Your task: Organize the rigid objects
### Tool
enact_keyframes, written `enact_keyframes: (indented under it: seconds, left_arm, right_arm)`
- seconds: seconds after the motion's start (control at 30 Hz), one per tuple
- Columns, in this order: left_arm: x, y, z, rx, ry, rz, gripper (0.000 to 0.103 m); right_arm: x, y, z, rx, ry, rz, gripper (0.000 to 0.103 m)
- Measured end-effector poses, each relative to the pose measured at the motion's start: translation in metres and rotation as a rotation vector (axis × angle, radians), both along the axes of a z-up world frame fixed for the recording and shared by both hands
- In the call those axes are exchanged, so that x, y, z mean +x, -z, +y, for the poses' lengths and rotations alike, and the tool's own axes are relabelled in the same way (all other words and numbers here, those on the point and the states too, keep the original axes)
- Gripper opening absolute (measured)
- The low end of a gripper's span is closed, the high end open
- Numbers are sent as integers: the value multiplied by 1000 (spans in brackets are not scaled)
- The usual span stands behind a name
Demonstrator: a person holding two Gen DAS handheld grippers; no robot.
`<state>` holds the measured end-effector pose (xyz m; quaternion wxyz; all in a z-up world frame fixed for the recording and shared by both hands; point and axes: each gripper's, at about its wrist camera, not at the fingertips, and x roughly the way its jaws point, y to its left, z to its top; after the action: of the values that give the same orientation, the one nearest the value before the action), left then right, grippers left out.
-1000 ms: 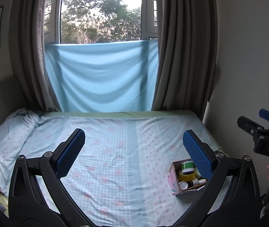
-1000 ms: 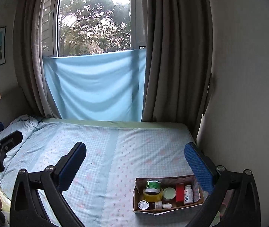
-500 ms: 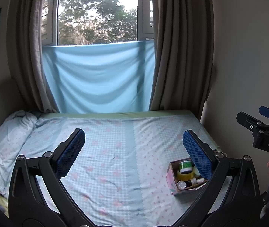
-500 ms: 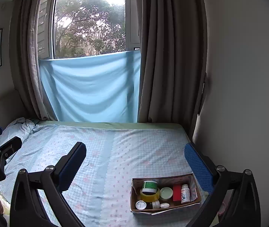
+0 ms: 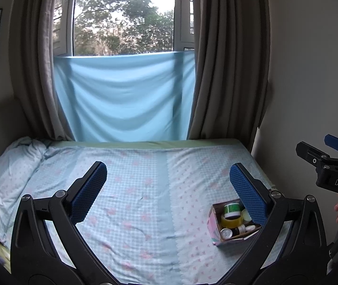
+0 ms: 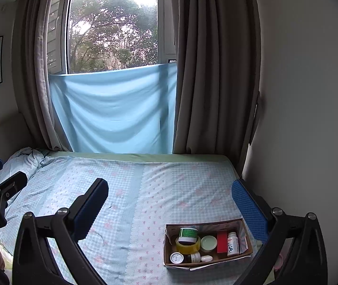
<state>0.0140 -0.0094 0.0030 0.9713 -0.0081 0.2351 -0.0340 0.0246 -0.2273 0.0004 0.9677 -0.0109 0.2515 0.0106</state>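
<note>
A small cardboard box sits on the bed near its right edge; it also shows in the left wrist view. It holds a green-labelled jar, a yellow tape roll, a round pale lid, a red box, a white pill bottle and small bottles lying flat. My left gripper is open and empty above the bed, left of the box. My right gripper is open and empty above the box.
The bed has a light blue checked sheet with pink flowers. A crumpled blanket lies at its left. Grey curtains, a blue cloth over the window and the right wall border the bed.
Both grippers have shifted a little leftward and back; the box now sits slightly farther left in both views. Both jaws stay open and empty.
</note>
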Motion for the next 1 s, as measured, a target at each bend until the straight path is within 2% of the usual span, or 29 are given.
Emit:
enact_keyframes:
  seconds: [1.0]
  left_arm:
    - [4, 4, 1, 6, 2, -12, 103]
  right_arm:
    - [3, -1, 0, -2, 0, 6, 103]
